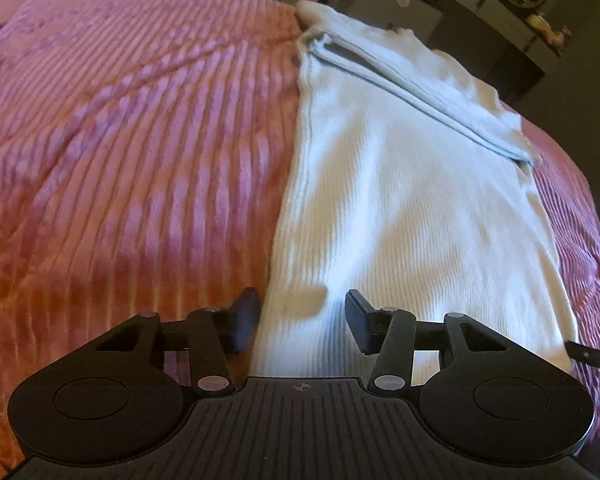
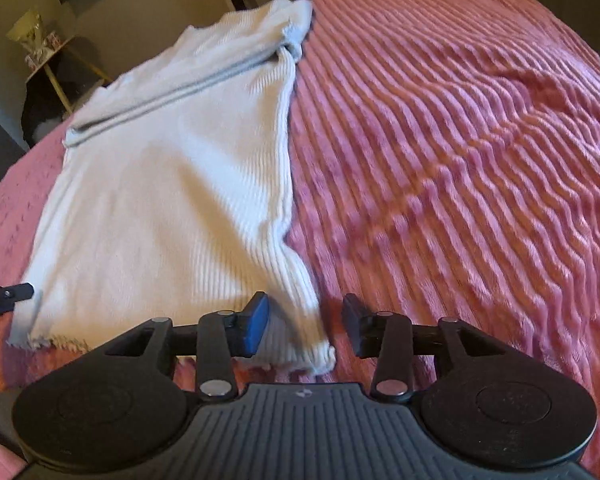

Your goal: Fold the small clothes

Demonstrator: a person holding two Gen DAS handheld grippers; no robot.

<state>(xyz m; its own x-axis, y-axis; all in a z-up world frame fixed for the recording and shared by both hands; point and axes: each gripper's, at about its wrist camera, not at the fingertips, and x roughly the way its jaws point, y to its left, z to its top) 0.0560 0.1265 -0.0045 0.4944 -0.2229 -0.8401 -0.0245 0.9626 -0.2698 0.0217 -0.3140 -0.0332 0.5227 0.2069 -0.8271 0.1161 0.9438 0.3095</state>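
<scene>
A bed under a pink ribbed blanket fills both views, and everything here is best placed against the white ribbed top lying flat on it. The top is already narrowed to a long strip, with a sleeve folded across its far end; its frilled hem lies nearest the cameras. Beyond the top's far end stand dark furniture and a small side table.

The left tool hangs with its jaws apart over the hem corner on the top's left edge, gripping nothing. The right tool is likewise spread and empty, straddling the hem corner on the top's right edge. Each tool's tip shows at the margin of the other's view, so the two sit at opposite corners of the hem.

The step in hand looks like pinching both hem corners to carry the hem up toward the sleeve end. To do it well, each tool should bite through all the layers at its corner, not just the upper one, and the two should close at matching depth. Lifting evenly and travelling together would keep the side edges aligned; the plush blanket may drag on the knit, so a clear lift before moving is safer.
</scene>
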